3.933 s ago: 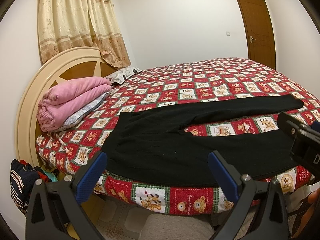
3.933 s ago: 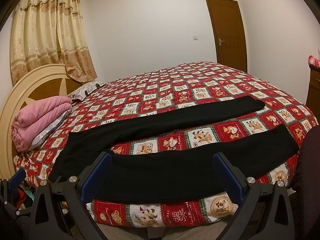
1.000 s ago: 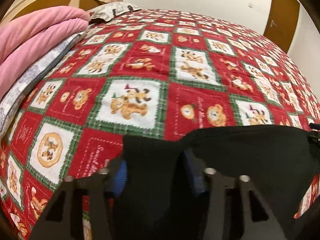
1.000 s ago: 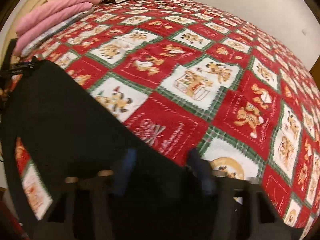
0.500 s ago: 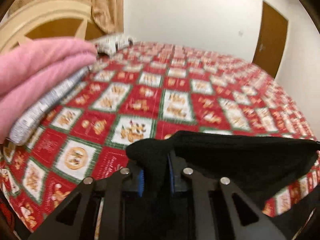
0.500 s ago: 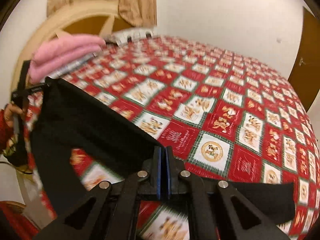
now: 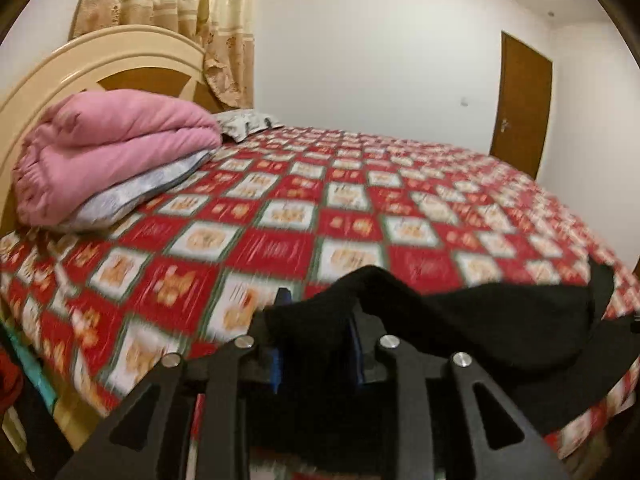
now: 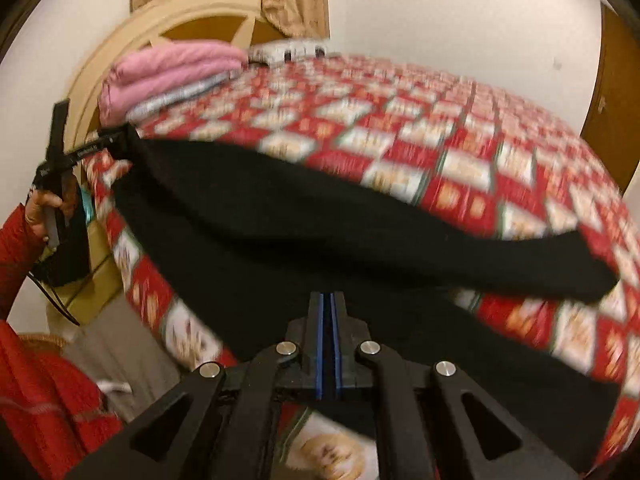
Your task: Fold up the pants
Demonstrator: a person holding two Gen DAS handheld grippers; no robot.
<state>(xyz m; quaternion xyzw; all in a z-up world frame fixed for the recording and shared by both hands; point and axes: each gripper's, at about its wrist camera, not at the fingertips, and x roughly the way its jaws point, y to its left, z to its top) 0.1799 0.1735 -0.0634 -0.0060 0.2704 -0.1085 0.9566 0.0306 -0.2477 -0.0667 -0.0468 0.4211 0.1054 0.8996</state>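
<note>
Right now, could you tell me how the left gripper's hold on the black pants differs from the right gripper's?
The left gripper has a thick bunch of the black pants between its jaws, which stand apart and are opening; the right gripper is shut tight on a thin edge. The left holds the end nearer the headboard, the right the other end. Both lift the same pants above the bed.

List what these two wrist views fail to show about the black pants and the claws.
- Left view: left claw pads buried in black fabric pants; contact unclear.
- Right view: fabric under the shut right claw hidden.
- Both views: red checked bedspread pictures motion-blurred.
</note>
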